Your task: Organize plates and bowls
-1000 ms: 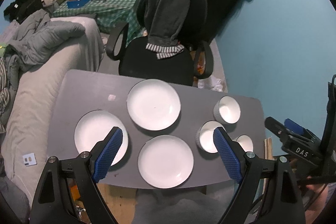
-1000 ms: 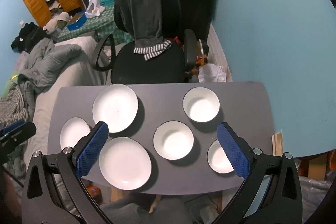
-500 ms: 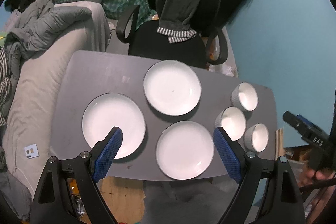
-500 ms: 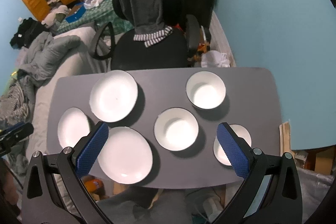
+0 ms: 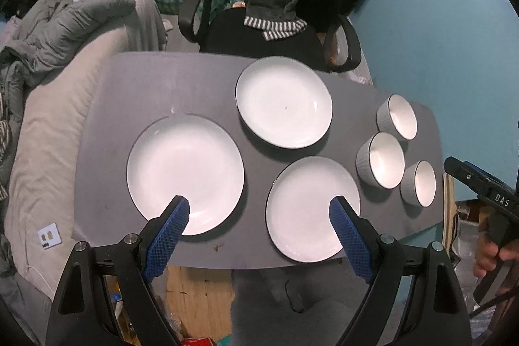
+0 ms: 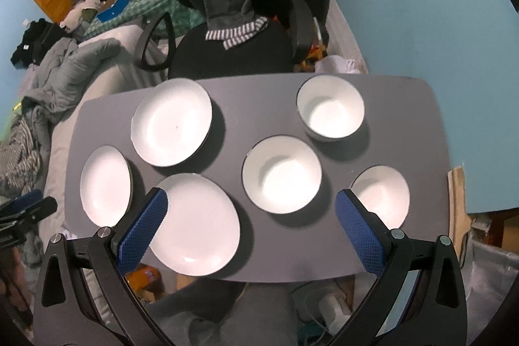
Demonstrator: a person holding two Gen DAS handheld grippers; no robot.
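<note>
Three white plates lie on the grey table [image 5: 136, 80]: a left plate [image 5: 185, 172], a far plate [image 5: 283, 106] and a near plate [image 5: 311, 208]. Three white bowls stand to the right: a far bowl [image 5: 398, 116], a middle bowl [image 5: 382, 163] and a near bowl [image 5: 419, 183]. My left gripper [image 5: 259, 213] is open and empty, above the near edge between the left and near plates. My right gripper [image 6: 251, 209] is open and empty, above the middle bowl [image 6: 281, 174], with the near bowl [image 6: 381, 195] by its right finger.
A black office chair [image 5: 259, 34] draped with dark clothes stands behind the table. A grey bed with bedding [image 5: 65, 54] lies to the left. A blue wall [image 5: 438, 38] is to the right. The right gripper body shows at the right edge of the left wrist view [image 5: 486, 200].
Both grippers moved closer to the table, so plates and bowls look larger. The left gripper shifted left toward the plates. Both stay open; nothing on the table moved.
</note>
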